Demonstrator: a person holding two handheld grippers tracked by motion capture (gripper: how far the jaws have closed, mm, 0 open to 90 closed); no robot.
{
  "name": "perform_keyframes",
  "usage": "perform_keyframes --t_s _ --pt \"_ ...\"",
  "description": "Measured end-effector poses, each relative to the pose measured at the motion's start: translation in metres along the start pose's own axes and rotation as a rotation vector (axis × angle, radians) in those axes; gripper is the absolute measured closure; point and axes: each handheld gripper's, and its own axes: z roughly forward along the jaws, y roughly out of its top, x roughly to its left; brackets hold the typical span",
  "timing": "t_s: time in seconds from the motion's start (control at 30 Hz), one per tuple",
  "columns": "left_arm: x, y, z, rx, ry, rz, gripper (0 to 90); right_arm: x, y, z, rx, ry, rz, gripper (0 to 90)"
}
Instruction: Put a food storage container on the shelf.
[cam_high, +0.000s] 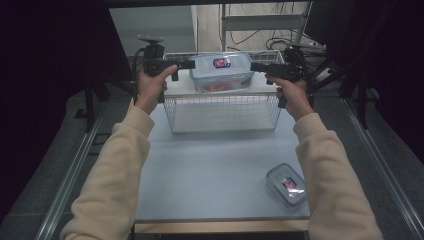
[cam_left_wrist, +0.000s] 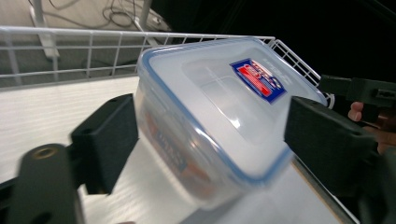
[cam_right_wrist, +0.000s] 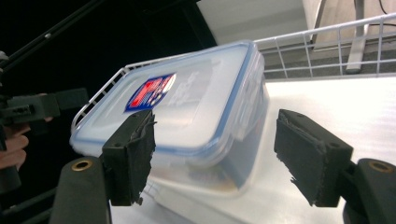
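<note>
Big lidded plastic container sits in the wire basket; left gripper and right gripper flank it, both released, pads off it.

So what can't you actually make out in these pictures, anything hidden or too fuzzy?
- What is inside the big lidded box: the high view gives a reddish smear through cloudy plastic.
- Its label: the print is blurred in the left gripper view.
- The small box on the table: its sticker is too tiny to read.
- The wire basket: its far side is hidden by the big box.
</note>
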Motion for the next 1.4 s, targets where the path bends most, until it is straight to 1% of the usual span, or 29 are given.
perform_keyframes --t_s 0.07,0.1,0.17,0.27,0.3,0.33,0.37,0.4,0.43,0.53,0.6,0.7,0.73,0.83,0.87,0.93,0.97,1.03,1.1,1.23,1.4 --pt "-0.004 -0.008 -0.008 -0.001 -0.011 0.022 27.3 0.001 -0.005 -0.006 0.006 0.003 -0.013 28.9" --pt "-0.006 -0.012 -0.012 -0.002 -0.018 0.033 30.5 0.0 -0.008 -0.008 0.011 0.002 -0.029 28.9" --pt "-0.013 -0.02 -0.018 -0.001 -0.013 0.058 36.2 0.0 -0.013 -0.014 0.016 0.0 -0.038 28.9" --pt "-0.022 -0.034 -0.022 0.028 -0.036 0.109 52.4 0.001 -0.022 -0.022 0.025 -0.003 -0.06 28.6" --pt "-0.025 -0.038 -0.022 0.044 -0.038 0.13 60.4 0.002 -0.025 -0.025 0.027 -0.006 -0.069 28.6" --pt "-0.028 -0.044 -0.02 0.071 -0.041 0.159 66.4 0.003 -0.028 -0.028 0.032 -0.007 -0.078 28.4" --pt "-0.029 -0.046 -0.019 0.088 -0.044 0.178 72.7 0.004 -0.032 -0.031 0.036 -0.005 -0.085 28.3" --pt "-0.031 -0.051 -0.015 0.107 -0.044 0.193 76.7 0.004 -0.034 -0.033 0.041 -0.004 -0.088 28.2" --pt "-0.032 -0.053 -0.013 0.117 -0.043 0.198 81.4 0.005 -0.037 -0.035 0.043 -0.005 -0.096 27.9" --pt "-0.033 -0.06 0.0 0.158 -0.037 0.212 87.4 0.007 -0.044 -0.039 0.059 -0.002 -0.103 27.4" --pt "-0.034 -0.061 0.008 0.169 -0.022 0.215 89.1 0.007 -0.049 -0.041 0.062 0.0 -0.109 27.3" --pt "-0.033 -0.06 0.02 0.178 0.016 0.23 89.6 0.008 -0.054 -0.042 0.083 0.005 -0.112 27.1" --pt "-0.032 -0.06 0.024 0.176 0.02 0.219 89.6 0.007 -0.055 -0.042 0.089 0.005 -0.115 27.0" --pt "-0.027 -0.059 0.031 0.174 0.031 0.204 89.7 0.006 -0.057 -0.041 0.1 0.009 -0.117 26.8" --pt "-0.025 -0.058 0.033 0.171 0.033 0.196 89.7 0.006 -0.059 -0.041 0.104 0.009 -0.119 26.6" --pt "-0.023 -0.058 0.036 0.17 0.012 0.178 89.8 0.005 -0.061 -0.04 0.111 0.018 -0.115 26.4" --pt "-0.023 -0.057 0.037 0.171 0.008 0.175 89.8 0.004 -0.062 -0.039 0.114 0.027 -0.11 26.3" --pt "-0.024 -0.055 0.04 0.174 0.023 0.187 89.8 0.003 -0.065 -0.037 0.123 0.034 -0.112 26.3" --pt "-0.024 -0.053 0.042 0.17 0.014 0.182 89.8 0.002 -0.066 -0.036 0.127 0.04 -0.108 26.3" --pt "-0.025 -0.048 0.045 0.174 0.021 0.186 89.8 0.001 -0.069 -0.035 0.136 0.045 -0.106 26.3" --pt "-0.026 -0.044 0.049 0.179 0.022 0.178 89.8 0.002 -0.072 -0.036 0.135 0.052 -0.108 26.3"
